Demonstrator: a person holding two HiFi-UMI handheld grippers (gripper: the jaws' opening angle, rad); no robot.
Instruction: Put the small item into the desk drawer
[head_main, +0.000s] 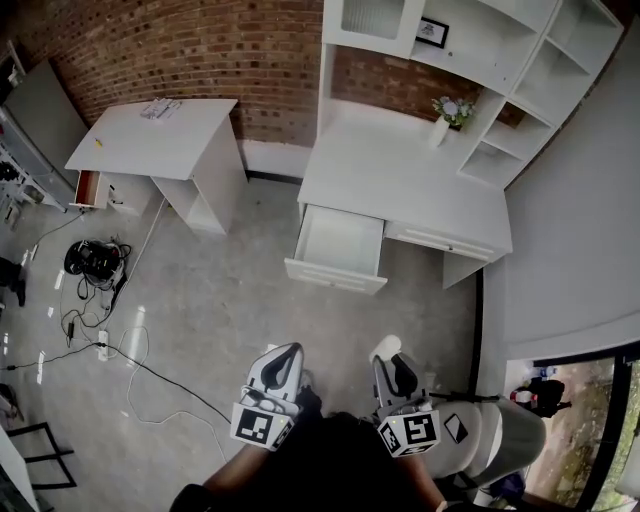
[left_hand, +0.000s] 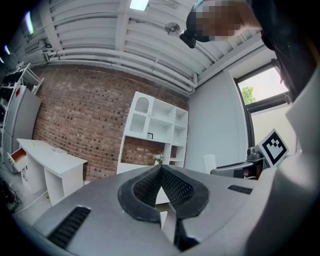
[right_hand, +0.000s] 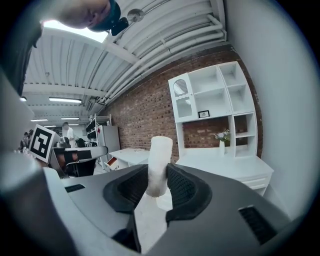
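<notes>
A small white cylinder (right_hand: 159, 165) stands upright between the black pads of my right gripper (right_hand: 159, 187), which is shut on it; its rounded top (head_main: 385, 347) shows above that gripper (head_main: 392, 365) in the head view. My left gripper (head_main: 283, 362) is held beside it, low in the frame, and its pads (left_hand: 172, 187) meet at the tips with nothing between them. The white desk (head_main: 400, 180) stands ahead against the brick wall, its left drawer (head_main: 338, 247) pulled out and empty. Both grippers are well short of the drawer.
A shelf unit (head_main: 470, 60) with a flower vase (head_main: 445, 120) tops the desk. A second white table (head_main: 160, 140) stands to the left, a small red-lined drawer (head_main: 88, 187) open at its side. Cables (head_main: 95, 265) lie on the concrete floor at left. A grey wall (head_main: 580, 240) runs along the right.
</notes>
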